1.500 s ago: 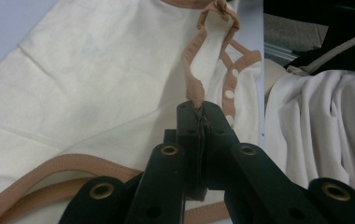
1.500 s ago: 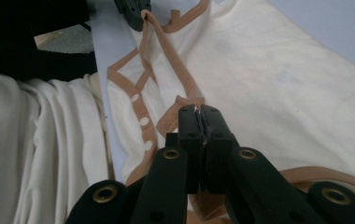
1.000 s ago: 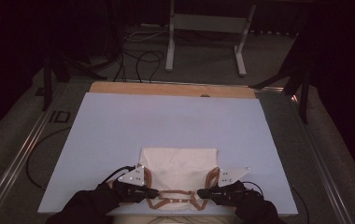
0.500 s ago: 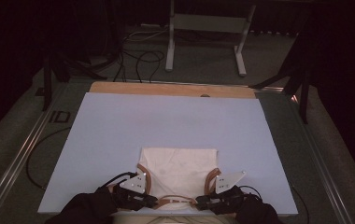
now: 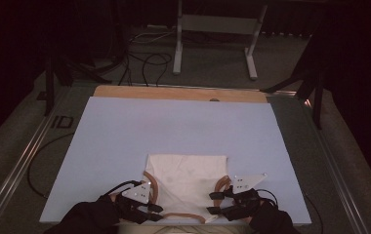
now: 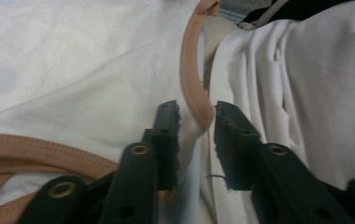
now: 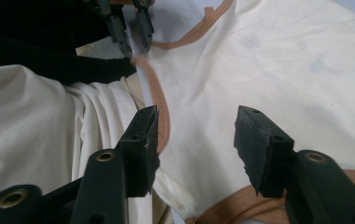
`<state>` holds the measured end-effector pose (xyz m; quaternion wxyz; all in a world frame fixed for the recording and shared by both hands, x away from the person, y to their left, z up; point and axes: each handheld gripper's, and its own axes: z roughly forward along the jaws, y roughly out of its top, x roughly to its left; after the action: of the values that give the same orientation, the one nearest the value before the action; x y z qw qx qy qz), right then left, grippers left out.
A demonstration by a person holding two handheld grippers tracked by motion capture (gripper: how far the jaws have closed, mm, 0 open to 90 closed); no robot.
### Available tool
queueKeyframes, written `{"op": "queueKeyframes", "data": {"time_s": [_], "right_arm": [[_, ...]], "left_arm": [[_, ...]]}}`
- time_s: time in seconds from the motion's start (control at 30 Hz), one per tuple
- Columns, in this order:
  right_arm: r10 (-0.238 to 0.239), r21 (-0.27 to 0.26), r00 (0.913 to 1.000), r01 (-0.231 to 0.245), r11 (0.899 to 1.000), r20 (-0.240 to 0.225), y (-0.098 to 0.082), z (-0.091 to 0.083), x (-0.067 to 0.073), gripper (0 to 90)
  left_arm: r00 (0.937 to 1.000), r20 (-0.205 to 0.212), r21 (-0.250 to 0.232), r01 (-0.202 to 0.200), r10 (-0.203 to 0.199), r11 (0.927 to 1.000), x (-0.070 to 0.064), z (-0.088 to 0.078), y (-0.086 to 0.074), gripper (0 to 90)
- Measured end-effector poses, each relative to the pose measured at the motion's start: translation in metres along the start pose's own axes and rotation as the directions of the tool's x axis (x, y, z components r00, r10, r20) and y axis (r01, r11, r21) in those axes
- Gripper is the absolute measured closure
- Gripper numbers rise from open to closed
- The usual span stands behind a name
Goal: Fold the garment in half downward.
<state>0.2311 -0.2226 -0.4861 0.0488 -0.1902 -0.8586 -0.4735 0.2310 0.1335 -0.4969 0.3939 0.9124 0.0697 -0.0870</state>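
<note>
At the near edge of the table, the left gripper [image 5: 155, 213] has just been opening; its jaws stand slightly apart with the tan trim [image 6: 195, 88] of the white garment [image 5: 186, 180] loose between them, not pinched. The right gripper [image 5: 214, 203] has also been opening, wider, its jaws astride cloth and trim without pressing. The garment lies flat on the pale blue sheet [image 5: 125, 131], between the grippers and stretching away from them. Its long axis runs from the near neckline to the far hem, so both hands sit equally close to the shoulders.
</note>
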Motion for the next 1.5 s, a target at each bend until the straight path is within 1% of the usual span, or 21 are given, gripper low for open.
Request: {"op": "queueKeyframes", "data": {"time_s": [0.07,0.17,0.27,0.33,0.5,0.57,0.6,0.67,0.77,0.87,0.9,0.97,1.1,1.17,1.2,1.23,1.3,1.33,1.4,1.47,1.5], "right_arm": [[0.002,-0.009,0.9998,-0.002,1.000,0.018,0.001,0.000,0.000,40.6],[0.020,-0.033,0.9992,-0.019,0.999,0.035,0.003,-0.001,-0.002,30.4],[0.030,-0.057,0.9990,-0.028,0.998,0.032,0.006,-0.005,-0.005,22.0],[0.036,-0.074,0.9988,-0.033,0.997,0.033,0.008,-0.007,-0.008,20.3],[-0.006,-0.099,0.9957,0.015,0.995,0.093,0.014,-0.009,-0.013,14.1],[-0.026,-0.104,0.9935,0.038,0.994,0.110,0.017,-0.009,-0.016,13.9],[-0.030,-0.098,0.9930,0.041,0.994,0.114,0.019,-0.009,-0.018,13.7],[-0.043,-0.100,0.9914,0.056,0.993,0.124,0.021,-0.009,-0.021,13.1],[-0.053,-0.087,0.9859,0.068,0.994,0.158,0.025,-0.010,-0.026,10.7],[-0.048,-0.094,0.9805,0.066,0.993,0.191,0.028,-0.011,-0.031,10.7],[-0.045,-0.101,0.9795,0.066,0.993,0.197,0.029,-0.012,-0.033,10.7],[-0.038,-0.100,0.9773,0.060,0.993,0.209,0.030,-0.014,-0.038,10.8],[-0.040,-0.095,0.9719,0.063,0.993,0.232,0.032,-0.015,-0.047,12.0],[-0.044,-0.092,0.9683,0.069,0.993,0.246,0.032,-0.015,-0.050,12.2],[-0.046,-0.093,0.9674,0.071,0.993,0.249,0.033,-0.015,-0.052,12.5],[-0.045,-0.092,0.9662,0.070,0.993,0.254,0.033,-0.015,-0.054,12.5],[-0.055,-0.082,0.9578,0.081,0.993,0.282,0.033,-0.015,-0.058,12.4],[-0.053,-0.081,0.9565,0.080,0.994,0.287,0.033,-0.014,-0.060,12.4],[-0.047,-0.088,0.9494,0.079,0.993,0.311,0.034,-0.014,-0.064,12.1],[-0.031,-0.107,0.9500,0.067,0.992,0.311,0.035,-0.015,-0.070,11.1],[-0.021,-0.113,0.9484,0.060,0.992,0.316,0.035,-0.015,-0.072,10.8]], "left_arm": [[0.9999,-0.015,-0.007,-0.005,0.005,1.0000,-0.002,-0.002,0.000,64.1],[0.9989,-0.046,-0.042,0.005,-0.007,0.9991,-0.001,-0.007,0.001,55.7],[0.9968,-0.077,-0.086,0.015,-0.022,0.9962,0.001,-0.014,0.002,48.4],[0.9937,-0.106,-0.111,0.023,-0.035,0.9935,0.003,-0.018,0.004,42.5],[0.9867,-0.146,-0.155,0.049,-0.072,0.9867,0.011,-0.024,0.007,25.8],[0.9865,-0.150,-0.164,0.041,-0.066,0.9857,0.014,-0.026,0.009,19.2],[0.9842,-0.166,-0.170,0.034,-0.062,0.9849,0.015,-0.027,0.010,14.3],[0.9798,-0.189,-0.189,0.030,-0.066,0.9815,0.018,-0.029,0.013,10.1],[0.9694,-0.235,-0.201,0.022,-0.070,0.9794,0.022,-0.033,0.018,1.2],[0.9621,-0.260,-0.219,0.023,-0.082,0.9753,0.030,-0.040,0.022,0.5],[0.9619,-0.260,-0.223,0.025,-0.084,0.9746,0.032,-0.042,0.023,0.5],[0.9578,-0.275,-0.217,0.024,-0.085,0.9759,0.037,-0.045,0.025,0.5],[0.9501,-0.296,-0.224,0.032,-0.100,0.9741,0.047,-0.049,0.027,0.5],[0.9455,-0.308,-0.219,0.037,-0.105,0.9750,0.051,-0.049,0.027,0.5],[0.9447,-0.311,-0.220,0.035,-0.104,0.9749,0.053,-0.049,0.027,0.5],[0.9414,-0.320,-0.216,0.037,-0.106,0.9757,0.055,-0.049,0.027,0.5],[0.9385,-0.327,-0.213,0.040,-0.110,0.9762,0.059,-0.047,0.027,0.5],[0.9350,-0.336,-0.210,0.043,-0.114,0.9767,0.062,-0.047,0.026,0.5],[0.9307,-0.345,-0.213,0.050,-0.123,0.9759,0.068,-0.046,0.025,0.5],[0.9281,-0.346,-0.218,0.064,-0.138,0.9739,0.073,-0.045,0.024,0.5],[0.9240,-0.355,-0.215,0.068,-0.143,0.9742,0.076,-0.045,0.024,0.5]]}}
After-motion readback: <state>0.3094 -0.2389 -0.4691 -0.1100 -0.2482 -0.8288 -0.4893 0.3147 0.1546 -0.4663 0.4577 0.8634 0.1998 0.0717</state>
